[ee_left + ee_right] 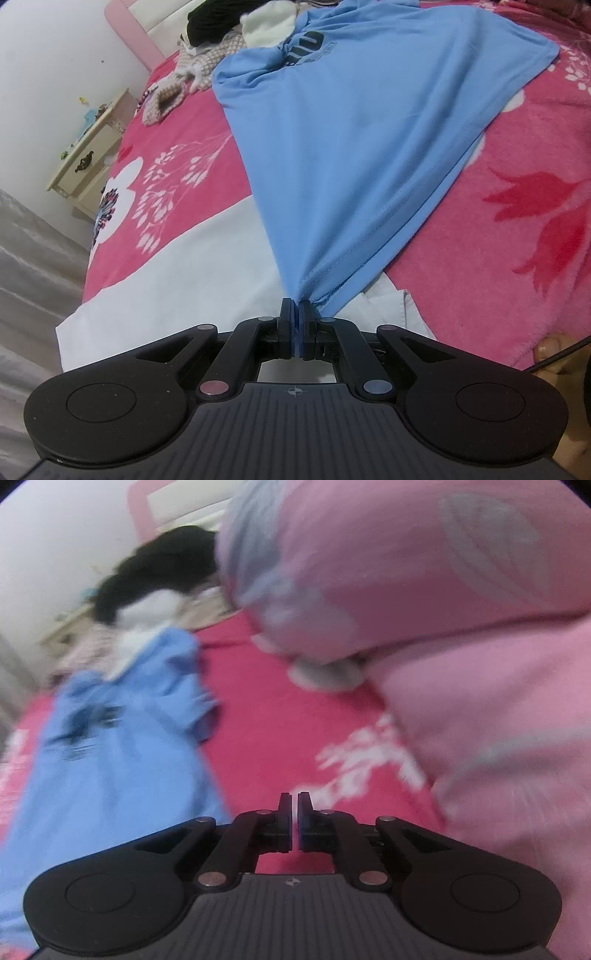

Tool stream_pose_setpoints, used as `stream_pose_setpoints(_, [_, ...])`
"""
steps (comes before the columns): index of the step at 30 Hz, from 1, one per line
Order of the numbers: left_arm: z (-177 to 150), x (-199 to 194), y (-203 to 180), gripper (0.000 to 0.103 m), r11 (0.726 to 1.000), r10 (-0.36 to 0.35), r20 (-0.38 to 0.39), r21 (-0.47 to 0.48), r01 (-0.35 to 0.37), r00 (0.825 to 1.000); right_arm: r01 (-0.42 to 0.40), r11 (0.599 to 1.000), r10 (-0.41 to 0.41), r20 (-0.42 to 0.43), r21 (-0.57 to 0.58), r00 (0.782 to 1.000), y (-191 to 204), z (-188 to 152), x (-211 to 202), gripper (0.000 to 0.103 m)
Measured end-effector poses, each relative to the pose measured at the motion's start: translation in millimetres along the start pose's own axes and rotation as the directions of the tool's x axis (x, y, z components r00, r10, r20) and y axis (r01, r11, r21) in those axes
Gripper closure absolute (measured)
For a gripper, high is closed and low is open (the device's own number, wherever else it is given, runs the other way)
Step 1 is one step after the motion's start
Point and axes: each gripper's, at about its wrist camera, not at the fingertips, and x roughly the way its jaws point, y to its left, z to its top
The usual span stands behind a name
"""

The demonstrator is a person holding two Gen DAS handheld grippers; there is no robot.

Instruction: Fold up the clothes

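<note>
Left gripper (296, 306) clamped on blue shirt (354, 147)

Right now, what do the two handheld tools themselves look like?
Both look alike. The left tool and right tool are matte black, with two flat narrow fingers, blue on the inner faces, on jointed links with round silvery rivets. Two rounded lobes flank a ribbed grey body with a small compass-like mark. A thin dark cable runs beside the left one.
</note>
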Motion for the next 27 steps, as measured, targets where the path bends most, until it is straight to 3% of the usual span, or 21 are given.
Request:
stream_pose_setpoints(1, [-0.2, 0.1, 0.1, 0.103, 1.000, 0.000, 0.000, -0.001, 0.000, 1.000, -0.043, 0.999, 0.043, -0.030, 0.012, 0.999, -0.7, -5.9, -6.9, 0.075])
stream_pose_setpoints(3, [-0.4, 0.5, 0.2, 0.103, 1.000, 0.001, 0.000, -0.004, -0.001, 1.000, -0.109, 0.994, 0.112, -0.096, 0.031, 0.989, -0.7, -21.3, -17.0, 0.063])
stream_pose_setpoints(10, [-0.8, -2.9, 1.0, 0.102, 1.000, -0.007, 0.000, -0.024, 0.007, 1.000, -0.198, 0.979, 0.203, -0.246, 0.044, 0.948, 7.2, -65.5, -4.3, 0.062])
stream_pose_setpoints(13, [-3.8, -10.2, 6.2, 0.101, 0.997, -0.043, -0.030, -0.070, 0.041, 0.999, -0.226, 0.974, 0.226, -0.269, 0.030, 0.936, 12.0, -67.9, -1.7, 0.069])
stream_pose_setpoints(16, [-13.4, -25.4, 17.4, 0.094, 0.983, -0.107, -0.050, -0.158, 0.098, 0.993, -0.243, 0.969, 0.243, -0.295, 0.035, 0.924, 11.7, -65.8, -4.7, 0.068])
stream_pose_setpoints(19, [-19.9, -41.9, 37.5, 0.080, 0.936, -0.162, -0.020, -0.319, 0.148, 0.987, -0.253, 0.966, 0.256, -0.308, 0.050, 0.916, 9.2, -61.4, -7.2, 0.065])
stream_pose_setpoints(22, [-17.5, -40.7, 59.3, 0.070, 0.857, -0.189, 0.043, -0.481, 0.186, 0.981, -0.261, 0.961, 0.277, -0.288, 0.092, 0.917, 1.2, -60.3, -6.9, 0.060])
stream_pose_setpoints(24, [-12.2, -32.8, 70.5, 0.069, 0.803, -0.197, 0.071, -0.561, 0.203, 0.978, -0.267, 0.952, 0.300, -0.284, 0.148, 0.911, -3.6, -59.6, -1.5, 0.059])
stream_pose_setpoints(27, [-2.1, -11.6, 74.9, 0.069, 0.782, -0.207, 0.067, -0.589, 0.206, 0.976, -0.274, 0.932, 0.338, -0.295, 0.237, 0.894, -9.4, -61.3, 12.4, 0.058])
